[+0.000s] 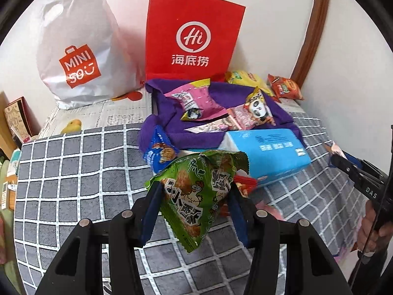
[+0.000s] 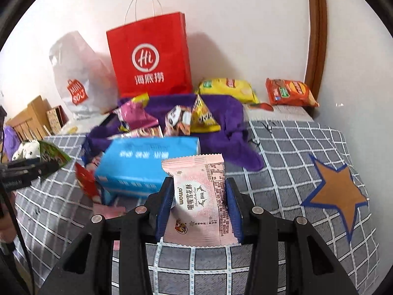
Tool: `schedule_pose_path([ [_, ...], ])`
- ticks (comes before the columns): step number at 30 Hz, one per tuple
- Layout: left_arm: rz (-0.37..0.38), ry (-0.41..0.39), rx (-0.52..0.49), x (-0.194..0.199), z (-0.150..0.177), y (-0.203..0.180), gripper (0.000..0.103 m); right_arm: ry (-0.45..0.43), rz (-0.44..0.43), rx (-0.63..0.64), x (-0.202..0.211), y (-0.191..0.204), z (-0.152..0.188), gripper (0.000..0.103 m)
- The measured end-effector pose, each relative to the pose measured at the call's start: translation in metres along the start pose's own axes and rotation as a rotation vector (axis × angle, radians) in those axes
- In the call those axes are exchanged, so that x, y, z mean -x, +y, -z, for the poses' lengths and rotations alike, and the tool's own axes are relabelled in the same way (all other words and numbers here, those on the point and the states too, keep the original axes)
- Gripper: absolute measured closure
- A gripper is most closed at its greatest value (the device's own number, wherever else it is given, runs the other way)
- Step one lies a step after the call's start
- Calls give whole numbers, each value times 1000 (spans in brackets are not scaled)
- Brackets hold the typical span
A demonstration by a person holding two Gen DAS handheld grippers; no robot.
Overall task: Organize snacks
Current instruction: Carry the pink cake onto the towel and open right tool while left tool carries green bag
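L gripper (image 1: 194, 196) clamps green snack bag (image 1: 196, 196); R gripper (image 2: 200, 194) grips pink snack pkt (image 2: 199, 196), blue tissue pack (image 2: 147, 164) just ahead.

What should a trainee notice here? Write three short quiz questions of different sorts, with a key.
1. True or false: the left tool holds a green snack packet.
2. Which packet is clamped in the right tool? A) yellow chip bag B) pink snack packet C) orange cracker pack
3. Fill in: several snacks lie on a ____ cloth in front of the red paper bag.

Key: 1 true; 2 B, the pink snack packet; 3 purple, the purple cloth.
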State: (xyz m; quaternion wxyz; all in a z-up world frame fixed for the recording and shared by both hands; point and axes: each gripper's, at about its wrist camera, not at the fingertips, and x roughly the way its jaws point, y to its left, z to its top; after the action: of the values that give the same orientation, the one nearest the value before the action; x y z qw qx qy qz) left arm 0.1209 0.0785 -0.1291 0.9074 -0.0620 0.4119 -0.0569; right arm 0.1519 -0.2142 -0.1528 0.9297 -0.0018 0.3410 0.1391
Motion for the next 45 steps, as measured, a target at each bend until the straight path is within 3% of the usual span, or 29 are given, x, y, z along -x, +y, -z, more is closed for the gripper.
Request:
schedule_pose_path([
  [4,54,-2,27,7,-7,-2,53,2,7,-23,2,-4,-11,61],
  [17,79,-75,-15,21,-79,-35,53,-17,21,-8,-1,1,-71,61],
  [28,94,-74,-11,-4,-126,-42,53,-24,-5,-6,-26,4,-123,61],
  [34,115,-58,61,-26,-151,-32,53,-26,1,-22,-46,5,-146,61],
  [45,99,-62,91,-70,-187,-19,53,9,-115,-48,-104,23,-194,61],
])
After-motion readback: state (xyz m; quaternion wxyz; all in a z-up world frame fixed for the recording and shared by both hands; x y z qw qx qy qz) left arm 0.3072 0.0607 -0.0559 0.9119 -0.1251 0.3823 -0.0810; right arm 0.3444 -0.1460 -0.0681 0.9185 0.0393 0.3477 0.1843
